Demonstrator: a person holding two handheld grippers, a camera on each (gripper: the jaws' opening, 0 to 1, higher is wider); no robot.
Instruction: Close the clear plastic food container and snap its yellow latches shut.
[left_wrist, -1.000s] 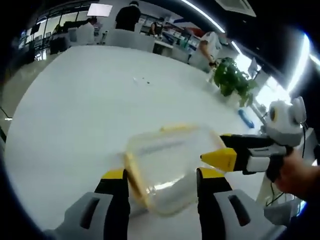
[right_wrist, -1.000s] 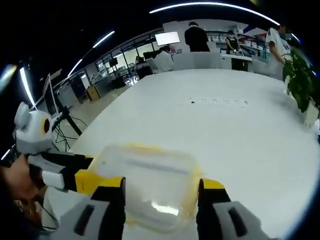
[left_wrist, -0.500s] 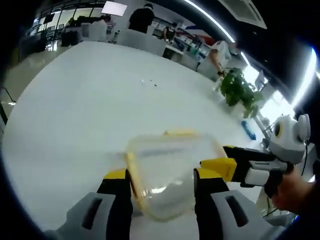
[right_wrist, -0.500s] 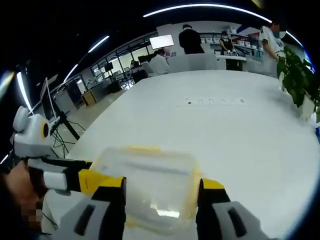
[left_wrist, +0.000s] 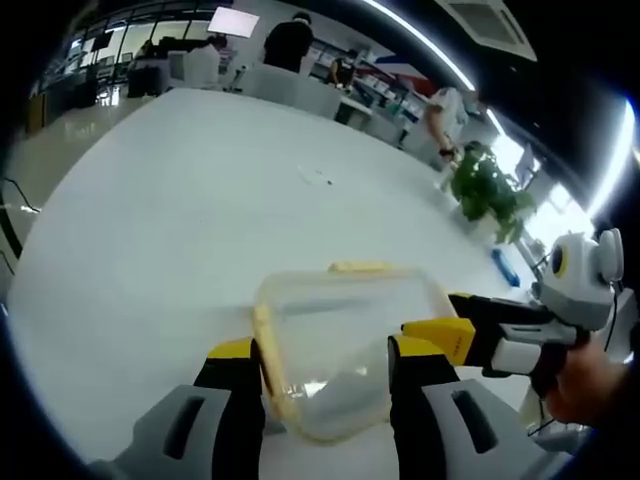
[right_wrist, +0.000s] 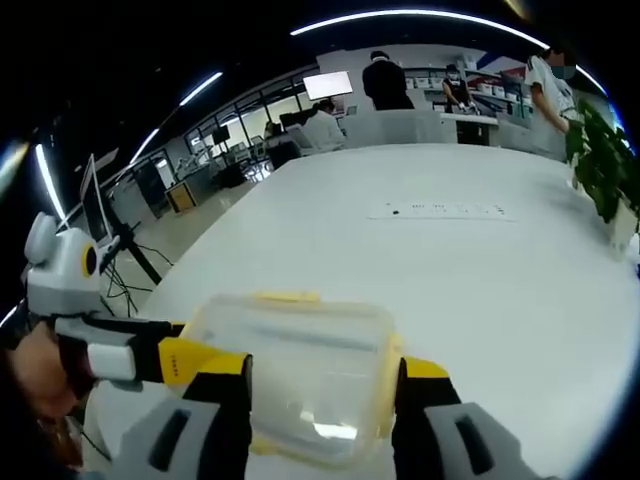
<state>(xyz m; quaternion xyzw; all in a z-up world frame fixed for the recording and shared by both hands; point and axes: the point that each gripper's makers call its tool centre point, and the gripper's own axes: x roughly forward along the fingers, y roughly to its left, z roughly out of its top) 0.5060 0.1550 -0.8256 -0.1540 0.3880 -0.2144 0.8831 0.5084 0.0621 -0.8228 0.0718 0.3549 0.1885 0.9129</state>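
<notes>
A clear plastic container (left_wrist: 340, 350) with its lid on rests on the white table (left_wrist: 180, 220). One yellow latch (left_wrist: 360, 267) is on its far side and another (left_wrist: 265, 350) runs along its left edge. My left gripper (left_wrist: 325, 355) is open and its jaws straddle the near end of the box. My right gripper (left_wrist: 470, 335) reaches in from the right, its yellow tip against the box's right side. In the right gripper view the container (right_wrist: 300, 360) lies between the open jaws of the right gripper (right_wrist: 322, 375), and the left gripper (right_wrist: 150, 355) comes in from the left.
A leafy plant (left_wrist: 485, 185) and a blue object (left_wrist: 505, 265) are at the table's right edge. Small dark specks (right_wrist: 440, 210) lie mid-table. People stand by desks at the back (left_wrist: 290, 40). A stand with cables (right_wrist: 130, 250) is beyond the table's left edge.
Both views have shifted slightly with the hands. The container stays between the jaws, and neither gripper's jaw spacing has changed.
</notes>
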